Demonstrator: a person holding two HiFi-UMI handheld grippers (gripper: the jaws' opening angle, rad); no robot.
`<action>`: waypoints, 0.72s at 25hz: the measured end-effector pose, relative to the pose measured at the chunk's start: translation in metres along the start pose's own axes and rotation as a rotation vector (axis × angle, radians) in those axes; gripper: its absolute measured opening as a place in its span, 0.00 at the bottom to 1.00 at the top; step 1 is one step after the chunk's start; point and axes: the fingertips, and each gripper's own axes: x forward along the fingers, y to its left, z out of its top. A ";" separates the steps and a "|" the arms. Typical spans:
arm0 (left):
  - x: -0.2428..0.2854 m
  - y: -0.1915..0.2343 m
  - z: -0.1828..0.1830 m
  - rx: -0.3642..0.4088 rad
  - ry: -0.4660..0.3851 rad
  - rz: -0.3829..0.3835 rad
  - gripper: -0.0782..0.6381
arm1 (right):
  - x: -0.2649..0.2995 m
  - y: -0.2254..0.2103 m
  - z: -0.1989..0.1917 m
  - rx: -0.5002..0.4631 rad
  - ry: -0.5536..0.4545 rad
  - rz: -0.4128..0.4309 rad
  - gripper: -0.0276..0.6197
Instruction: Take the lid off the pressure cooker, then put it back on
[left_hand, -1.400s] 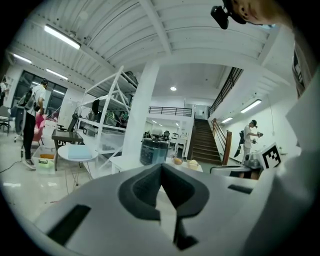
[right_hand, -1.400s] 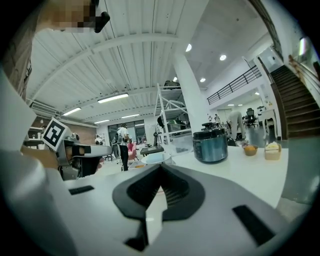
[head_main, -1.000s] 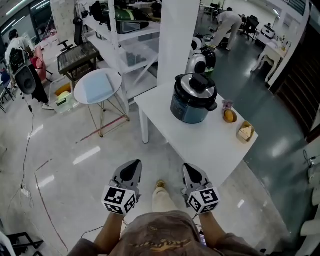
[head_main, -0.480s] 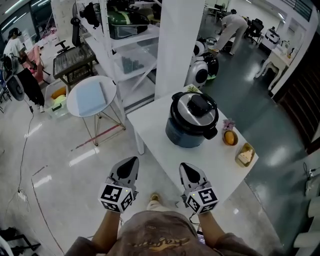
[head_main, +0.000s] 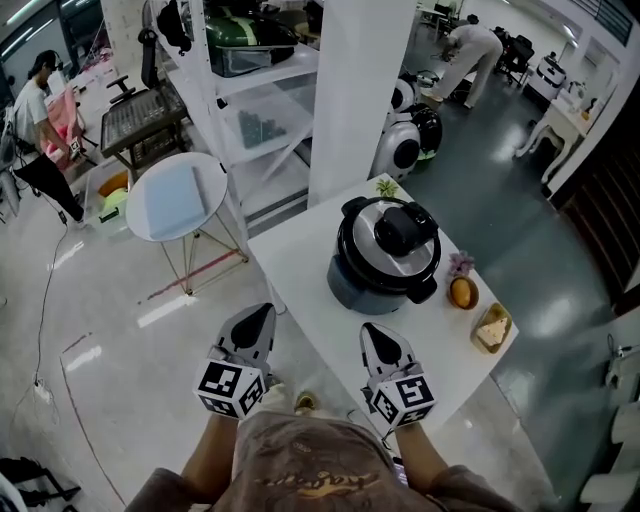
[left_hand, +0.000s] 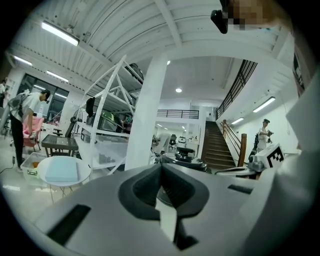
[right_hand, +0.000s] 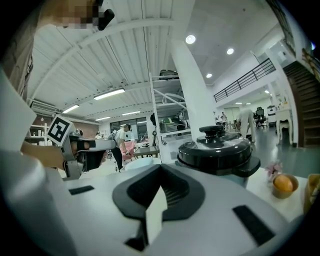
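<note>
Open robotics-laboratory hall. The setting is indicated by a glossy pale floor, a tall white metal shelving rack, a square white column and rounded white-and-black robots.

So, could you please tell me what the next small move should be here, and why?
Probably bring the left tongs and right tongs forward over the table and open them near the lid. Both are shut, empty and well short of the pressure cooker, whose lid is on, its black handle untouched.
</note>
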 end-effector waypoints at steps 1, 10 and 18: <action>0.003 0.003 0.001 -0.002 0.000 0.001 0.12 | 0.003 -0.001 0.001 0.004 -0.001 -0.003 0.03; 0.019 0.040 0.008 -0.004 0.009 0.002 0.12 | 0.048 0.027 0.004 -0.003 0.011 0.064 0.03; 0.013 0.110 0.012 -0.015 0.019 0.057 0.12 | 0.118 0.057 0.010 -0.020 0.015 0.108 0.03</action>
